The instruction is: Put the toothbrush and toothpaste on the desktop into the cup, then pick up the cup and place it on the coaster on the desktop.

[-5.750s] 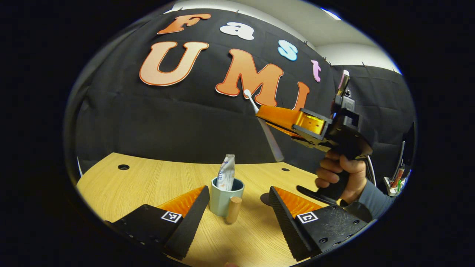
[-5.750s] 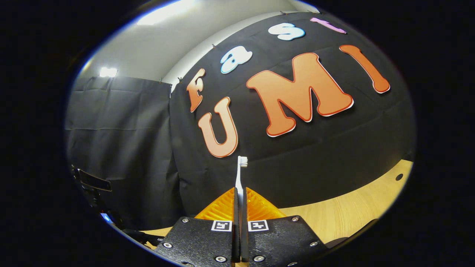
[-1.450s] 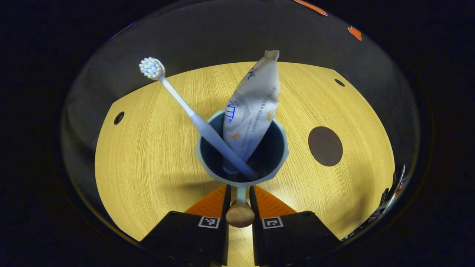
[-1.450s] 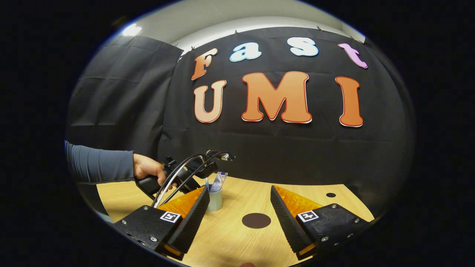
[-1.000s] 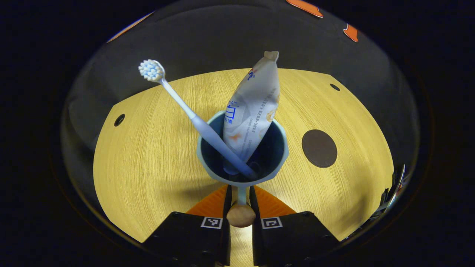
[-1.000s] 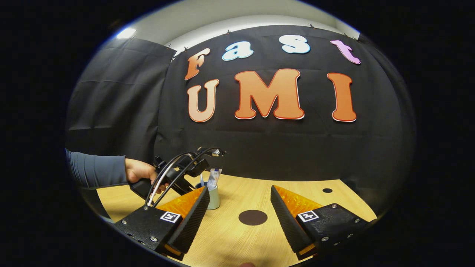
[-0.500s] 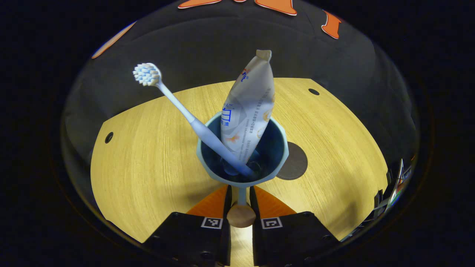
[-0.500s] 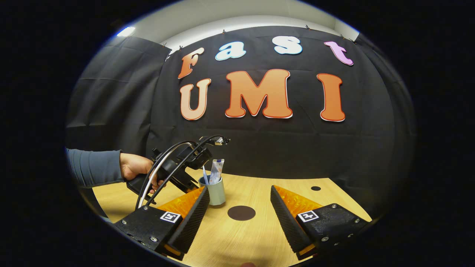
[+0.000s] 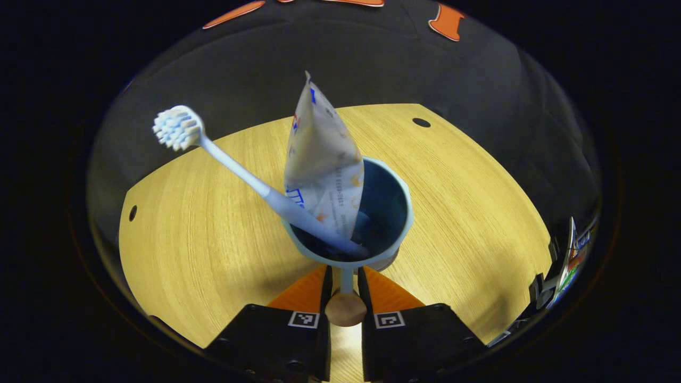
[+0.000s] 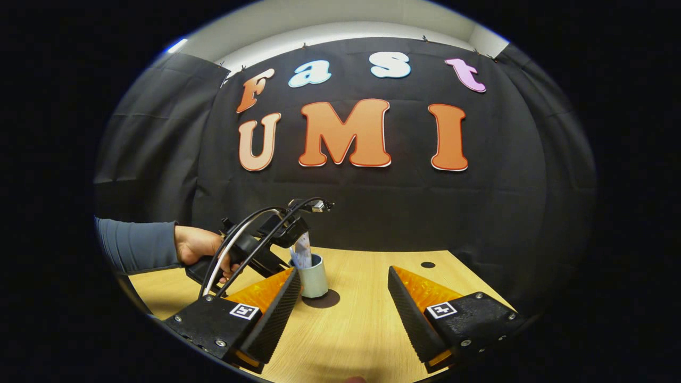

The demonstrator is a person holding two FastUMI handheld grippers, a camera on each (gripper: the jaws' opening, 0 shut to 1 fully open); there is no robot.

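Close below the left gripper [image 9: 345, 290], whose fingers clamp its handle, the cup [image 9: 391, 207] holds toothbrush [image 9: 234, 165] and toothpaste [image 9: 322, 165], while farther left of the wide-open right gripper [image 10: 345, 314] it sits on the coaster [image 10: 325, 301].

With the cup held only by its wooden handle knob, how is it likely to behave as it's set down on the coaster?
The cup hangs off to one side of the left gripper, so it may swing or tilt about the handle. The toothbrush and toothpaste lean out well above the rim, probably making it top-heavy and apt to tip. The coaster looks thin and flat, so landing should be stable.
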